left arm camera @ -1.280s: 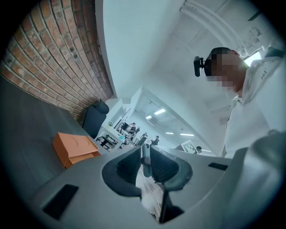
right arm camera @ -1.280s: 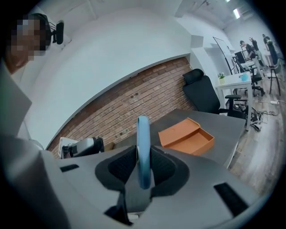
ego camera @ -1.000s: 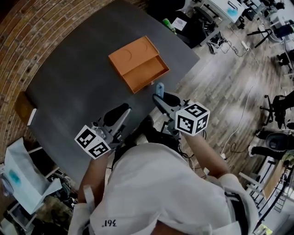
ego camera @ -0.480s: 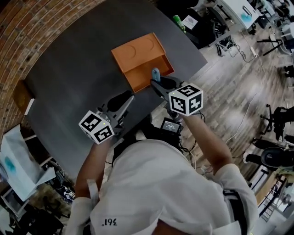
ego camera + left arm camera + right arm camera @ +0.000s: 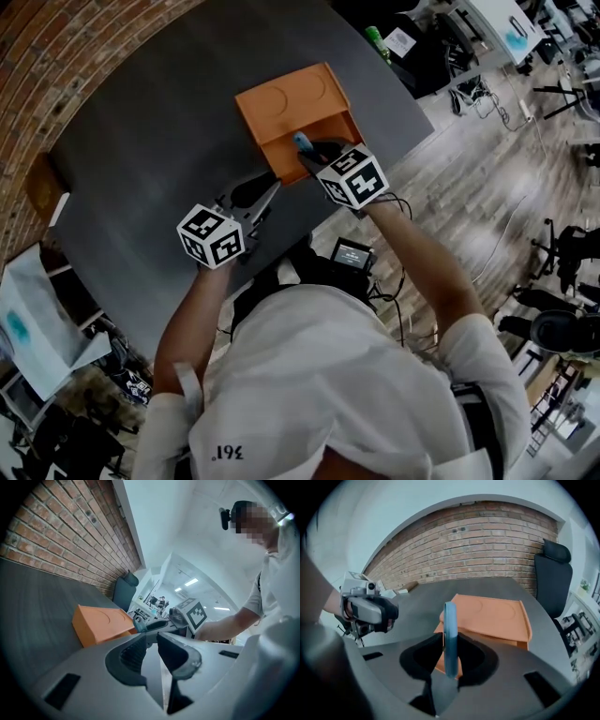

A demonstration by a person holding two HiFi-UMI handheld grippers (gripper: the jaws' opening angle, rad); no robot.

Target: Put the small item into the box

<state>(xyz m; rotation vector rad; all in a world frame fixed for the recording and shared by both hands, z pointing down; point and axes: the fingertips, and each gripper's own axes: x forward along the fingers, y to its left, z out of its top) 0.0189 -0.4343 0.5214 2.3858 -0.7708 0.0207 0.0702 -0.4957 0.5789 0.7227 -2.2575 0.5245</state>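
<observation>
Right gripper [image 5: 312, 153]: jaws part-way closed, pads pressed on both flat faces of the small blue item [image 5: 450, 637]. I saw it as a thin disc-like piece, held on edge and upright, its upper rim standing clear above the jaw tips. In the head view the item [image 5: 301, 142] sat over the open drawer [image 5: 328, 131] of the orange box [image 5: 292, 97], at the drawer's near side. I could not tell whether it touched the drawer floor or hung just above it.

Left gripper [image 5: 265, 190]: jaws stood a narrow gap apart, with nothing between them in the left gripper view [image 5: 150, 649]. It hovered over the dark table [image 5: 141, 141], just beside the box's near left corner, tips pointed toward the box and apart from it.

The box lay flat on the table with its lid closed and the drawer pulled out toward me.
</observation>
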